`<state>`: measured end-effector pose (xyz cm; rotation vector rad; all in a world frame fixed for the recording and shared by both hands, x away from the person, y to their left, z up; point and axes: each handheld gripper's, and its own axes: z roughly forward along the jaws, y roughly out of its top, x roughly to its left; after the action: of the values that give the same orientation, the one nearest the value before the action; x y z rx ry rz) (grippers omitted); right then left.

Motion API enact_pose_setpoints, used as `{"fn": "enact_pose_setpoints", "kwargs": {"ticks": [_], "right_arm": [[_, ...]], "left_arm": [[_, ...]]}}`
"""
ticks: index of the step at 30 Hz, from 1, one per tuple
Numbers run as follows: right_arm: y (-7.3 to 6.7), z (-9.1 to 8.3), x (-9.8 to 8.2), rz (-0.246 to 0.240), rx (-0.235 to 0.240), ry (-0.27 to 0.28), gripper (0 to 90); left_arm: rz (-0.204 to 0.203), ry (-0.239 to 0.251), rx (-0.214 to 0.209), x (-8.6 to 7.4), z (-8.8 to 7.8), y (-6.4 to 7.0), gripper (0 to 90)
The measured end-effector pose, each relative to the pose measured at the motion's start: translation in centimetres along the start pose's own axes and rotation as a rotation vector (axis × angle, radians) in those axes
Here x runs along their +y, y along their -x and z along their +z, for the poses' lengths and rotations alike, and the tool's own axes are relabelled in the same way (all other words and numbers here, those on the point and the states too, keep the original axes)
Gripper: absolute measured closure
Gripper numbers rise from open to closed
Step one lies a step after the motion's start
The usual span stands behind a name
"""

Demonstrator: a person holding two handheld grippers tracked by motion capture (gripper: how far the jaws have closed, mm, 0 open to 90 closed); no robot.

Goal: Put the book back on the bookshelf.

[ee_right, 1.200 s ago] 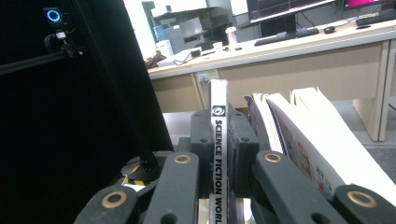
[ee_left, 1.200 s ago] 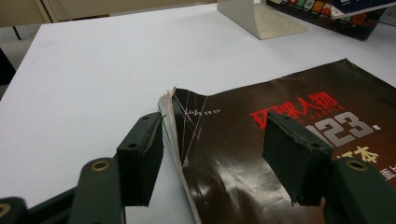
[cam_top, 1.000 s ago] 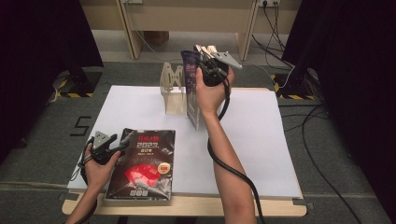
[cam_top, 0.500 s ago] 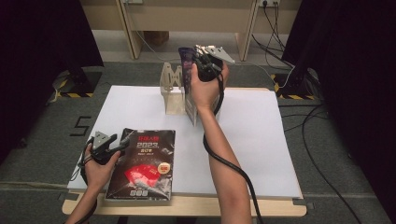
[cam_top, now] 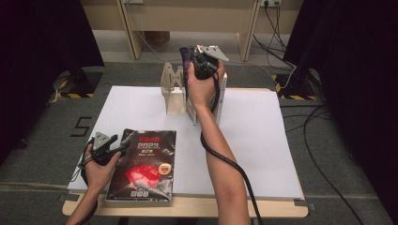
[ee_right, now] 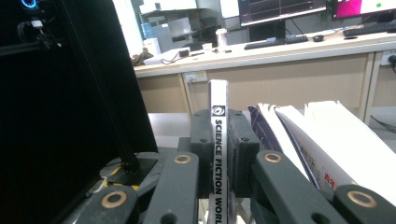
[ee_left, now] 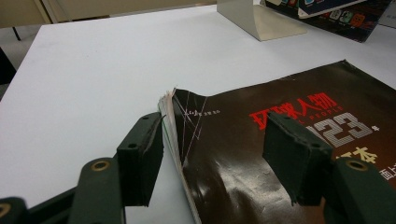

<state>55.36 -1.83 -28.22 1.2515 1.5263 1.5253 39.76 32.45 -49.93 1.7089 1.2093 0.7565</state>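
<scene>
Two grippers: we are clamping the right gripper (ee_right: 219,154) on a thin, floppy magazine (ee_right: 218,140) by its spine, upright at 12 o'clock beside the bookend (cam_top: 172,89). The left gripper (ee_left: 215,154) is gaping, straddling the flat book (ee_left: 280,154).

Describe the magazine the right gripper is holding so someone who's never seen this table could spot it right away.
On the white table, go to the far edge, where a metal bookend stands. Next to it, upright publications lean together, and the right gripper is shut on one thin magazine among them. Its white spine reads SCIENCE FICTION WORLD in black; the black magazine lies flat near the front.
</scene>
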Motion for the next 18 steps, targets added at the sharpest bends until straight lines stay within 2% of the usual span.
{"fn": "enact_pose_setpoints", "kwargs": {"ticks": [8, 10, 12, 18], "right_arm": [[-0.5, 0.4, -1.0, -0.048, -0.018, -0.010, 83.5], [-0.6, 0.1, -1.0, -0.069, -0.024, -0.008, 83.5], [-0.7, -0.2, -1.1, -0.064, -0.025, -0.012, 83.4], [-1.2, -1.8, -1.8, -0.100, -0.029, -0.006, 83.3]], "left_arm": [[0.002, -0.003, -0.002, 0.0, 0.0, 0.0, 37.5], [0.005, -0.002, -0.002, 0.0, 0.1, 0.0, 37.5], [0.006, -0.003, -0.001, 0.0, 0.1, 0.1, 37.5], [0.010, -0.007, 0.001, 0.0, 0.1, 0.1, 37.6]]}}
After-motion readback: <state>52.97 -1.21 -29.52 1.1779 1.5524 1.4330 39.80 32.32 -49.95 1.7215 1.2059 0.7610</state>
